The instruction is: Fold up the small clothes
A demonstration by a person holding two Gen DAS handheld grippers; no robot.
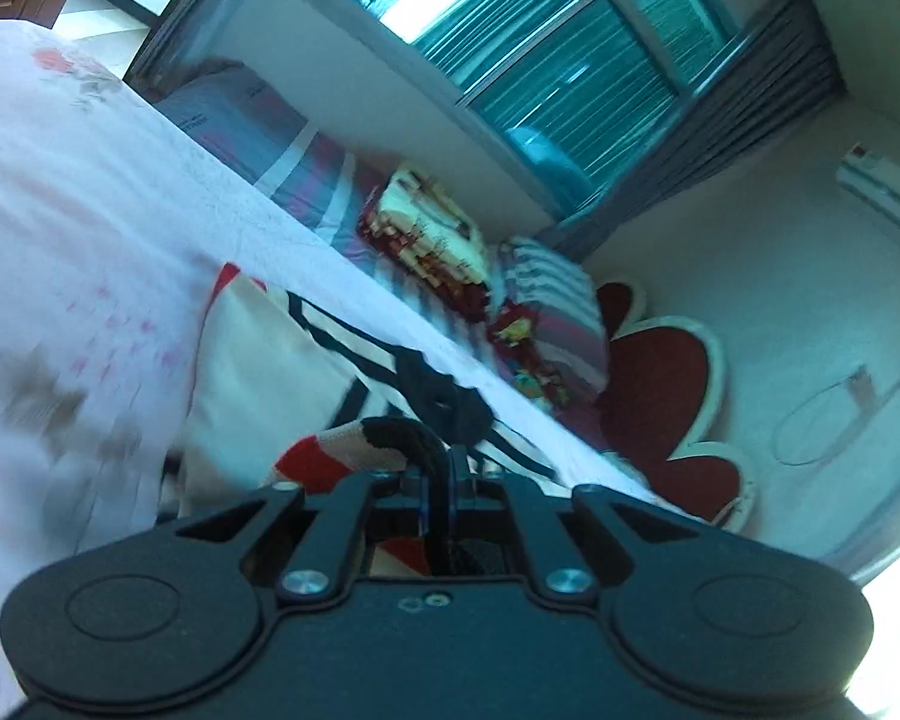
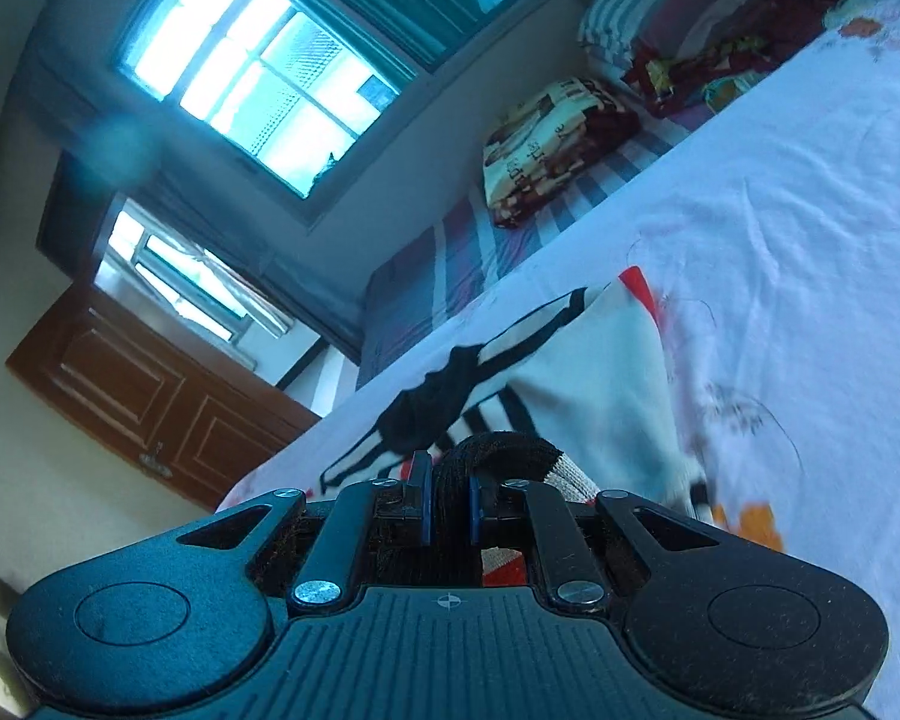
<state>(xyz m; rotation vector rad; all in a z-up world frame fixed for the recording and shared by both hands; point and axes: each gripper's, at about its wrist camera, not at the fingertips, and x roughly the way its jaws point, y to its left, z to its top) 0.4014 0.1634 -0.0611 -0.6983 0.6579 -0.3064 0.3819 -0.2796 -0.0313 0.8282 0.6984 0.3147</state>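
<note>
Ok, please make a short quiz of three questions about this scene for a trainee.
1. True or false: the left gripper is shut on the garment's black edge.
2. What does the right gripper hold? A) a pillow B) the garment's thick dark edge C) nothing
3. Fill in: the garment lies on a pale ____ with a flower print.

Key: 1 true; 2 B; 3 sheet. Both grippers pinch the same white garment with black and red marks, each at one part of its near edge.
</note>
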